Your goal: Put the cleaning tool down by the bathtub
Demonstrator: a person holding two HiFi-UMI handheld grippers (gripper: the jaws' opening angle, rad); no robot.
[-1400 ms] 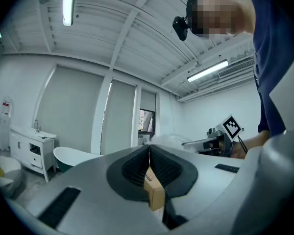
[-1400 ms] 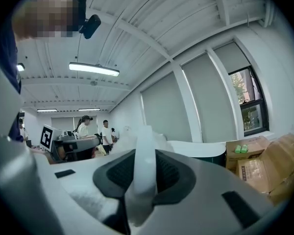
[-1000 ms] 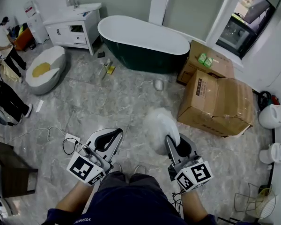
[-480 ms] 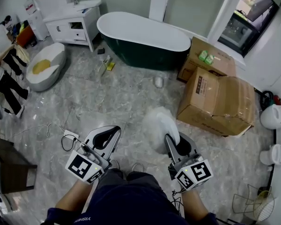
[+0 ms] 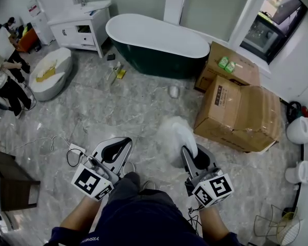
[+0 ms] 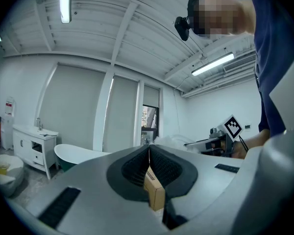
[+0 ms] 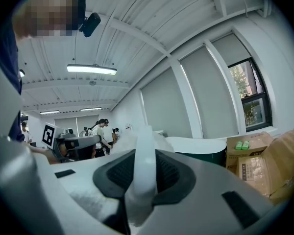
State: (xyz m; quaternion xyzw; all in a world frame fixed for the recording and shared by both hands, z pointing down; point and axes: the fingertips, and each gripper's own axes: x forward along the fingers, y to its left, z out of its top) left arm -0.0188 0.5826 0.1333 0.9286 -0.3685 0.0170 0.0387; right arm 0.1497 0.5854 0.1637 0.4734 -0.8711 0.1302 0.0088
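Two grippers are hovering low over the marble floor (image 5: 133, 106) in the head view. The right gripper (image 5: 188, 151) is clamping its jaws on the white cleaning tool (image 5: 175, 136). The tool's long axis is running forward, with its fluffy head pointing toward the bathtub (image 5: 156, 37), well apart. A cardboard box (image 5: 241, 72) beside the tub is carrying two green packets (image 5: 224, 63). In the left gripper view, the left gripper (image 6: 148, 148) is showing its jaws meeting. In the right gripper view, the jaws are pinching the tool's white handle.

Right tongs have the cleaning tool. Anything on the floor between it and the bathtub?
Mostly bare floor. One small pale object lies on the line from the cleaning tool to the bathtub, just short of it. Cardboard boxes sit off to the right.
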